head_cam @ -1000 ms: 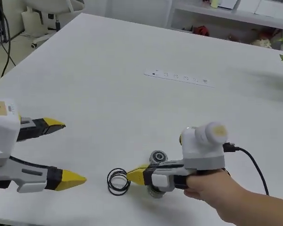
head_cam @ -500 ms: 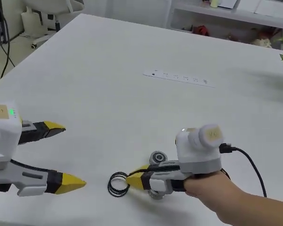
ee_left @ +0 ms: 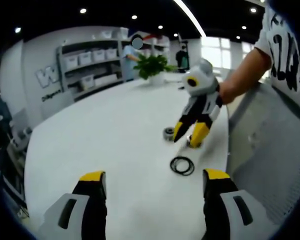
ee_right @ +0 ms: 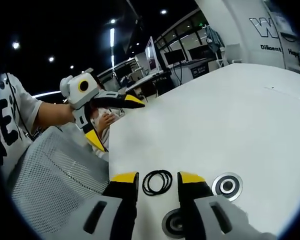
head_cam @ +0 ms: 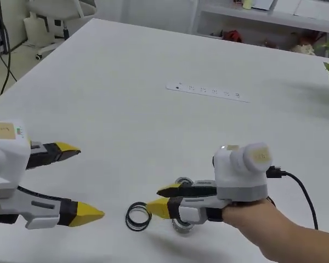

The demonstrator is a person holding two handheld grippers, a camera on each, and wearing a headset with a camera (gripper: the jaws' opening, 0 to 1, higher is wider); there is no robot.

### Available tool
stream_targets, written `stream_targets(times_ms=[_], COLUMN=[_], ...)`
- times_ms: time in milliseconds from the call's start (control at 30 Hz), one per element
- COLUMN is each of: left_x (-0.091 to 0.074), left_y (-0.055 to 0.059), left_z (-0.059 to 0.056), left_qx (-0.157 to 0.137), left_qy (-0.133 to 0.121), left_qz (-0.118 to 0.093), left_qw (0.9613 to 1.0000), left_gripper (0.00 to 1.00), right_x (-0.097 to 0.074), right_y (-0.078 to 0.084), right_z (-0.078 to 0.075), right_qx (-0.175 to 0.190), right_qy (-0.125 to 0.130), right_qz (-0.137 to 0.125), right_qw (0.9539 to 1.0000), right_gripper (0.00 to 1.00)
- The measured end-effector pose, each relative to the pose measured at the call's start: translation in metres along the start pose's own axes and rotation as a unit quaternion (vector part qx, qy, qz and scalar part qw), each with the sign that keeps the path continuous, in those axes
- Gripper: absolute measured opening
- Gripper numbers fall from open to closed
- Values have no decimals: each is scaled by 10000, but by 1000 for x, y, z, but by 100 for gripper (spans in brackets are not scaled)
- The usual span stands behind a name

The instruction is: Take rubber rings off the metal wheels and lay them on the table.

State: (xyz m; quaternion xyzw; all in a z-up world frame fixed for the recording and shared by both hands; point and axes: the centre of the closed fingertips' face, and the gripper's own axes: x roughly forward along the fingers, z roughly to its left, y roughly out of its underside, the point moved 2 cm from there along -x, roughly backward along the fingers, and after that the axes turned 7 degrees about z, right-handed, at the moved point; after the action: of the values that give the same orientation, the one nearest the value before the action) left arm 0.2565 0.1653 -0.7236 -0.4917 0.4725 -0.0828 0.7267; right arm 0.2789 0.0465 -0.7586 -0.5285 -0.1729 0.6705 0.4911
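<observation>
Two grippers over the white table [head_cam: 153,66], and neither is carrying a thing. The left gripper [head_cam: 79,179] hangs off to one side with its jaws spread wide and empty, tips turned in towards the work; parked there, I'd guess, to be ready to pin a wheel if one needs steadying. The right gripper [head_cam: 158,200] sits low over the parts, jaws parted only narrowly, nothing between them, yellow tips pointing at the rubber rings [head_cam: 137,215]. Those rings lie flat on the table in a small overlapping pile just beyond the tips; in the right gripper view they line up squarely with the gap. It looks like the chosen drop spot, close to the wheels so the hand travels little. The far wheel [head_cam: 183,182] peeks out behind the right gripper; the near wheel [head_cam: 182,226] lies partly under its body, both flat on the table. Whether any rubber is left on either rim I can't make out from here; if so, those narrow jaws would suit pinching a thin ring.
</observation>
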Motion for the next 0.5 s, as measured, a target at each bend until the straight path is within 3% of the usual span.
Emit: stream_targets(times_ms=[200,500], left_x=[0,2], left_y=[-2,-5], left_z=[-1,0], left_qx=[-12,-29], left_qy=[21,55], left_qz=[-19,-39], left_qw=[10000,10000], left_gripper=[81,81], right_x=[-13,-36], right_y=[-14,-22], right_z=[-1,-10], right_qx=[32,-97], right_qy=[94,372], right_qz=[-328,-501], right_qw=[9994,9980], right_gripper=[34,44])
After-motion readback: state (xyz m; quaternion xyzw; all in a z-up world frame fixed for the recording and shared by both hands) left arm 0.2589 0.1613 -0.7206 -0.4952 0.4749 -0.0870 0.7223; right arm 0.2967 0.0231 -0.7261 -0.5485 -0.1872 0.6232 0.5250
